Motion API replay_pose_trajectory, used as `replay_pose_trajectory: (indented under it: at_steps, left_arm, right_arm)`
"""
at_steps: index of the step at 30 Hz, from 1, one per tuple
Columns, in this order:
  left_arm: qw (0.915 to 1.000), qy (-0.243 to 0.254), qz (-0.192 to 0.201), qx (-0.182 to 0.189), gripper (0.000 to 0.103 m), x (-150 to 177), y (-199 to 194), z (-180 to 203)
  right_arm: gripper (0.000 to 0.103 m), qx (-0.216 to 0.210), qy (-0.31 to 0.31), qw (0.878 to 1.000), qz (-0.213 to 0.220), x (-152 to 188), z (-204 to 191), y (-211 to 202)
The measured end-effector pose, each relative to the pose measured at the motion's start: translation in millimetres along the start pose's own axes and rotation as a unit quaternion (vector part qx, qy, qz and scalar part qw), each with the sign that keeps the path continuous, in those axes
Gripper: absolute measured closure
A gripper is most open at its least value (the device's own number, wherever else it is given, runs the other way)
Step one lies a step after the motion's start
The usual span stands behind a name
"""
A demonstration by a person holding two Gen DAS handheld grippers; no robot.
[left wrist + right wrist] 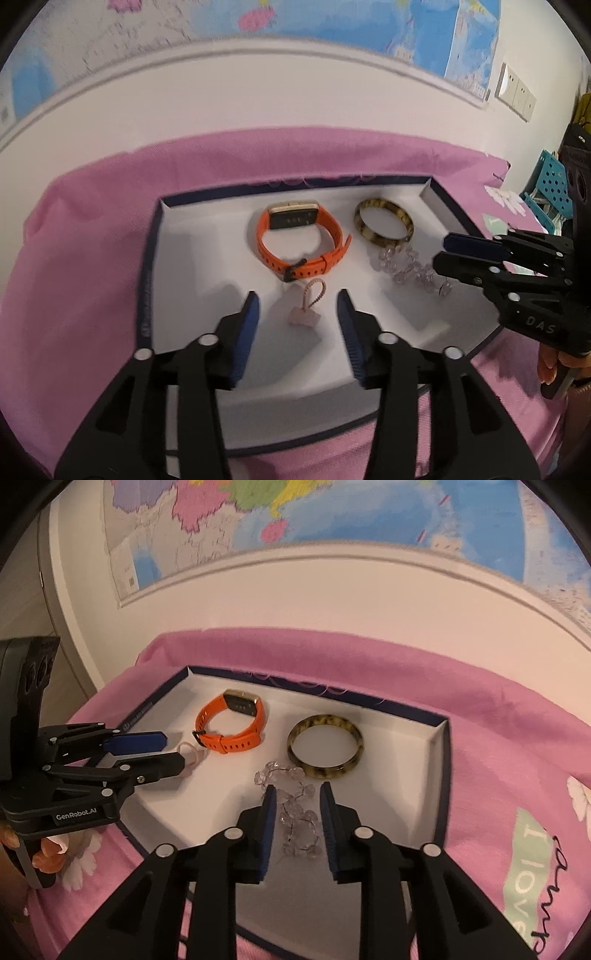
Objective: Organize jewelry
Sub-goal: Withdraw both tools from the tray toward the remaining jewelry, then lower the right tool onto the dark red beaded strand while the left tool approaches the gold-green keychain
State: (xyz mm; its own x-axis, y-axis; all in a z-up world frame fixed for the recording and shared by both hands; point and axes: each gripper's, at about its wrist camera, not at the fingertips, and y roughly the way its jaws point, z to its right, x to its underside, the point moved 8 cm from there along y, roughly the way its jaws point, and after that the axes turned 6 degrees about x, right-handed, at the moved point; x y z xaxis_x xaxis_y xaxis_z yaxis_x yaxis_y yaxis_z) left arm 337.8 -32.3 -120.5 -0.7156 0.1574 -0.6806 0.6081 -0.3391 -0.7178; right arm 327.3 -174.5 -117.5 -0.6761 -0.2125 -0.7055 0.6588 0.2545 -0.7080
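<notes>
Between our left tool's parted blue pads lies the small pink looped charm; our right tool straddles the clear bead bracelet, ungripped.

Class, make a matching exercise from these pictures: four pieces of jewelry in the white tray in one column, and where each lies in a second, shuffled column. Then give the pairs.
Column one:
1. orange-strapped watch with gold case
2. mottled yellow-brown bangle
3. clear crystal bead bracelet
4. small pink charm on a cord loop

Column two:
A. between the right hand-held gripper's fingers
B. in front of the left hand-held gripper
C. tray's far middle
D. far right of the tray

Pairs: 1-C, 2-D, 3-A, 4-B
</notes>
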Motion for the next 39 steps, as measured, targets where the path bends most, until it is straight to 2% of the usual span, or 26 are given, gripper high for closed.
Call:
replay_pose_trajectory:
  at_steps: [4, 11, 14, 21, 26, 29, 31, 33, 35, 39]
  left_arm:
    - [0.9994, 0.012, 0.03, -0.007, 0.05, -4.0, -27.5, 6.6]
    - [0.9973, 0.038, 0.062, 0.009, 0.044, 10.4, -72.1, 26.8]
    - [0.9965, 0.048, 0.067, 0.014, 0.043, 24.0, -85.0, 31.6]
    - [0.9964, 0.06, 0.055, 0.025, 0.041, 59.9, -92.5, 45.5]
    - [0.9967, 0.06, 0.045, 0.031, 0.041, 79.4, -90.5, 53.1]
    - [0.9967, 0.061, 0.043, 0.032, 0.041, 84.6, -91.2, 55.8]
    - [0.9968, 0.059, 0.041, 0.035, 0.041, 87.6, -91.1, 56.0]
    - [0.997, 0.056, 0.04, 0.035, 0.041, 89.4, -91.1, 55.8]
    - [0.9972, 0.053, 0.037, 0.037, 0.041, 91.8, -90.1, 55.7]
    - [0.9974, 0.052, 0.034, 0.037, 0.041, 96.4, -90.6, 56.9]
  right_arm:
    - [0.072, -0.01, 0.001, 1.0, 0.019, 3.7, -3.6, -26.2]
    - [0.067, -0.027, -0.016, 0.999, 0.025, 27.0, -13.2, -62.4]
    - [0.062, -0.036, -0.023, 0.999, 0.015, 44.8, -19.0, -70.5]
    - [0.062, -0.058, -0.043, 0.997, -0.031, 89.8, -42.7, -65.7]
    - [0.062, -0.059, -0.034, 0.996, -0.054, 105.5, -46.1, -56.2]
    - [0.064, -0.058, -0.033, 0.996, -0.056, 109.8, -45.4, -56.4]
    - [0.076, -0.059, -0.03, 0.996, -0.056, 111.0, -45.1, -57.8]
    - [0.08, -0.058, -0.028, 0.996, -0.056, 112.4, -45.8, -57.9]
    - [0.091, -0.057, -0.028, 0.997, -0.054, 113.2, -47.6, -59.4]
    - [0.093, -0.061, -0.028, 0.997, -0.039, 110.5, -53.2, -66.2]
